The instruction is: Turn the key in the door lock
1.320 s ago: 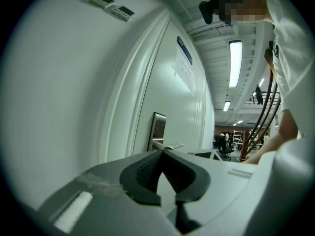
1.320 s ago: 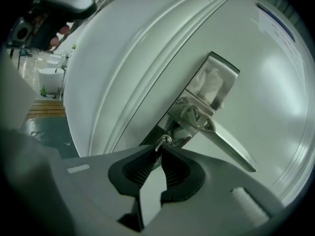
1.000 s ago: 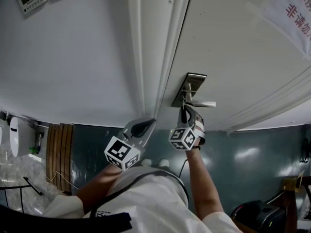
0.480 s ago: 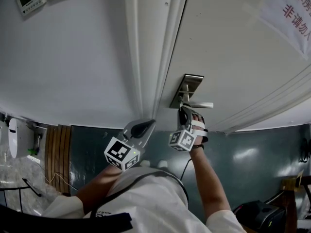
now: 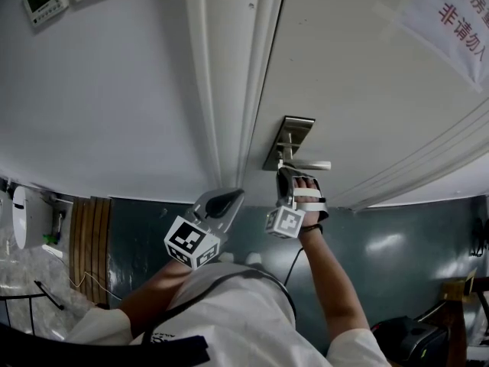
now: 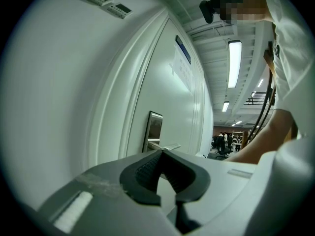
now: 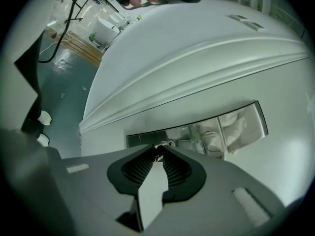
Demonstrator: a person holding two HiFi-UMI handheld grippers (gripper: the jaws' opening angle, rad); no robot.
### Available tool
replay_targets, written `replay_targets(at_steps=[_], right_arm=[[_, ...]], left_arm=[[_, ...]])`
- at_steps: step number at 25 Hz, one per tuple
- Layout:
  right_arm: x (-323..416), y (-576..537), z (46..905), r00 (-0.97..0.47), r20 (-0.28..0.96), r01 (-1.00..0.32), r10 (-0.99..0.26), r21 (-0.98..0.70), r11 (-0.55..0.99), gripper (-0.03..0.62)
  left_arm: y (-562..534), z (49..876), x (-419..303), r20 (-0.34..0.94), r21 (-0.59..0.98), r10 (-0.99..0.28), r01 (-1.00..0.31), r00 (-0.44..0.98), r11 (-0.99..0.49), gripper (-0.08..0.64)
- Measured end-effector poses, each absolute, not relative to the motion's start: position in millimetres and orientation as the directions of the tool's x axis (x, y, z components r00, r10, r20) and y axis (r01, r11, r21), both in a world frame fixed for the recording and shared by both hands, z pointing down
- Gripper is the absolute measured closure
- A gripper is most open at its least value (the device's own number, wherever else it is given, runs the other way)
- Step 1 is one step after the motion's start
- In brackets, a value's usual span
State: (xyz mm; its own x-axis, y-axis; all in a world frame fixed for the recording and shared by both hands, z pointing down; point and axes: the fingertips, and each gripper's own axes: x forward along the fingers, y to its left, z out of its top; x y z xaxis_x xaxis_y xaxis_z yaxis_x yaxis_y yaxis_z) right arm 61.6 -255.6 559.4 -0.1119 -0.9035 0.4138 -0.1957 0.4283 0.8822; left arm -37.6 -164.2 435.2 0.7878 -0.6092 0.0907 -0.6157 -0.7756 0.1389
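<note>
Because the key (image 7: pixel 158 147) is a small, thin bit of hard metal, it is likely very light, and it will not bend or squash. It looks smooth and shiny, so I think it can slip. The best place to hold it is the flat head that sticks out of the lock, with 1 pad on each flat side. The lock may push back a bit when the key turns, so the hold needs to be firm.

Only a tiny silver piece of the key shows, as the jaws hide most of it. It sits in the shiny lock plate (image 5: pixel 294 128) on the white door (image 5: pixel 359 90), at 6 o'clock from the handle (image 5: pixel 309 164) in the head view.

At the key, the right gripper (image 5: pixel 286 176) has jaws that are opening. The key is between their tips, and the pads look like they touch it.

Out at 8 o'clock from there, the left gripper (image 5: pixel 227 199) waits near the door frame. Its 2 jaws look closed together with nothing between them.
</note>
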Motion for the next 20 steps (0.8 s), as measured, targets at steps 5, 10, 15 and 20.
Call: replay_targets(at_steps=[5,10,15,20], right_arm=[[63,-255,559,-0.119,0.416,-0.199,-0.902,0.880,0.432,0.525],[64,-257,561,-0.127,0.408,-0.223,-0.904,0.876,0.427,0.520],[64,-258,554,-0.138,0.395,-0.240,-0.908,0.876,0.418,0.515],[64,-254,557,-0.186,0.419,-0.371,-0.889,0.808,0.458,0.469]], left_arm=[[-164,434,-30,0.089,0.141,-0.613,-0.619,0.785,-0.773,0.555],[-165,435,-23,0.091,0.145,-0.617,-0.623,0.782,-0.768,0.555],[-167,433,-15,0.087,0.149,-0.619,-0.625,0.780,-0.766,0.555],[-170,432,-10,0.086,0.148,-0.625,-0.631,0.776,-0.762,0.555]])
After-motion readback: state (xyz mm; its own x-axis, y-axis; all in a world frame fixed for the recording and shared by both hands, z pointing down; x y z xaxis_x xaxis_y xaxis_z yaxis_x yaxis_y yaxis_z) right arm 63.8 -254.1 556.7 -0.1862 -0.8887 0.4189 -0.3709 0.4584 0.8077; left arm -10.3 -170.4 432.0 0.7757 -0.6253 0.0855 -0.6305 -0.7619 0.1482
